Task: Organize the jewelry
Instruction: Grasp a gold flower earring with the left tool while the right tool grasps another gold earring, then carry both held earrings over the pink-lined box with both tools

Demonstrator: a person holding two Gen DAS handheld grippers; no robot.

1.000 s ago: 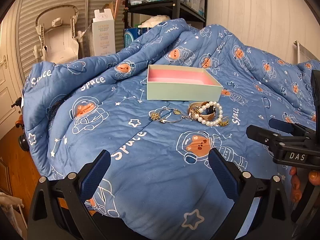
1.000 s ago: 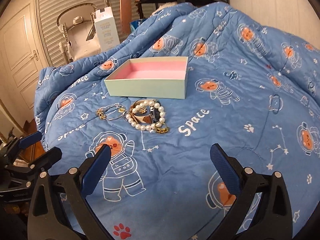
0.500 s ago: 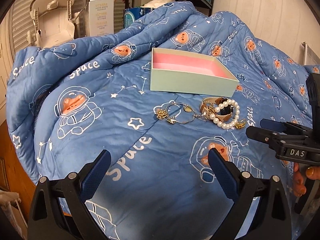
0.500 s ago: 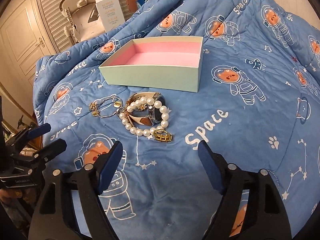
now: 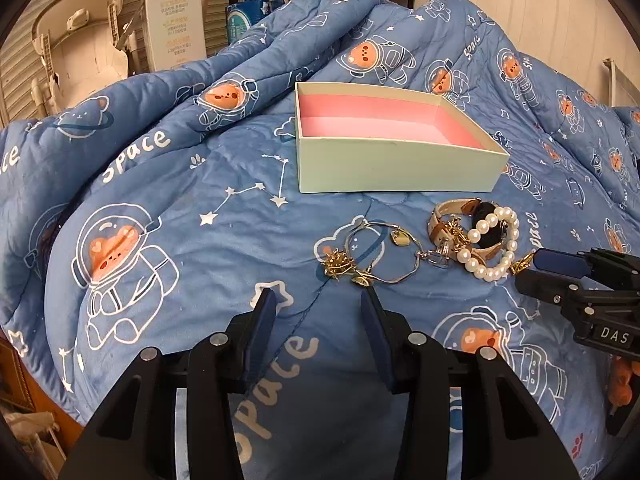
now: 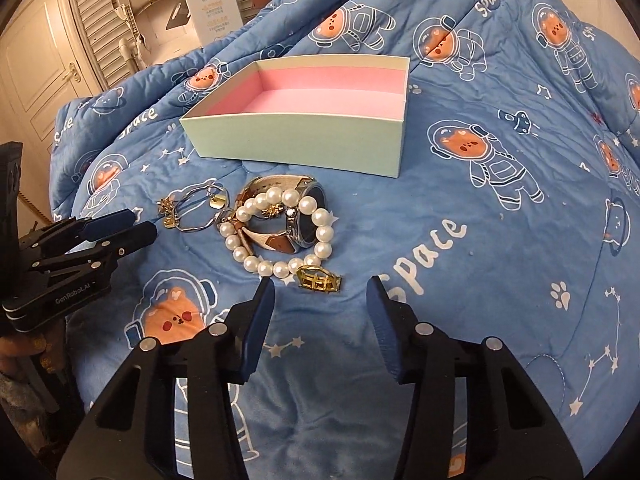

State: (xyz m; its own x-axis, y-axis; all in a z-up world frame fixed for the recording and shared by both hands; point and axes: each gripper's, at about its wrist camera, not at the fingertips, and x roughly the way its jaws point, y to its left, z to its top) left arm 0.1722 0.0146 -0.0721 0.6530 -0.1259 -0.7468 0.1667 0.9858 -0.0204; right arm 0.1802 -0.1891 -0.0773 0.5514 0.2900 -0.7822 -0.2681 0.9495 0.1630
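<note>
Resting on your blue quilted astronaut-print blanket (image 5: 168, 208), one pale-green cardboard box with pink lining (image 6: 304, 140) lies far of the jewelry: one white pearl bead bracelet (image 6: 280, 236) looped over one round-faced leather-strap watch (image 6: 308, 220), one thin silver bangle (image 5: 384, 252) left, one gold ring (image 6: 320, 279) nearest. Your left gripper (image 5: 318, 300) and right gripper (image 6: 320, 288) both gape, holding nothing.

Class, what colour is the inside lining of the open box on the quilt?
Pink; the box is pale green outside. Best seen in the right wrist view.
</note>
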